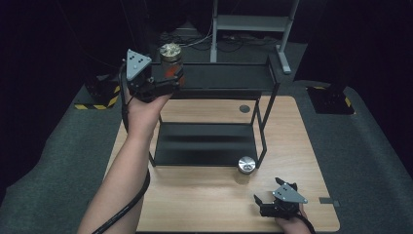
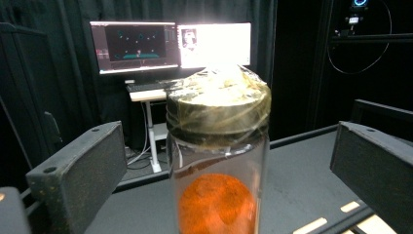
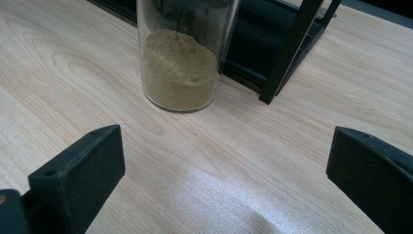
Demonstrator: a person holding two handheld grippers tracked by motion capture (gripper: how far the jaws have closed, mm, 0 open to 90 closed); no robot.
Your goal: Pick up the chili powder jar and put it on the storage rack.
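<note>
Right gripper [image 1: 272,201], near edge of desk [image 1: 195,204]: resting low on the wood, jaws spread wide, nothing between them. In the right gripper view it faces the second jar [image 3: 181,63], which holds tan powder and stands upright on the desk just beside the front right leg of the shelf rack [image 1: 214,78]. In the high view this jar's silver lid [image 1: 246,164] sits close to that leg.

Left gripper [image 1: 163,80]: raised at the rack's top shelf, far left end. Jar with orange powder [image 2: 216,195] stands between its jaws; gold lid [image 2: 218,109] wrapped in clear film. Jaws apart in the left gripper view, clear gaps on both sides of the glass, so the jar is not clamped. Jar appears to stand on the top shelf; its base is hidden, so its seating cannot be confirmed.

Risks, as judged:
- Orange jar stands near the shelf's left end. If its base overhangs the edge, pulling back could let it tip off.
- Either jaw may brush the tall glass during withdrawal, since an angled pull would knock it sideways.
- Film on the lid may catch on a jaw.
- Tan jar is close to the rack leg. A wide approach could strike the leg, or push the jar against it.
- Trailing cable [image 1: 126,207] of the left gripper crosses the desk and may snag.
</note>
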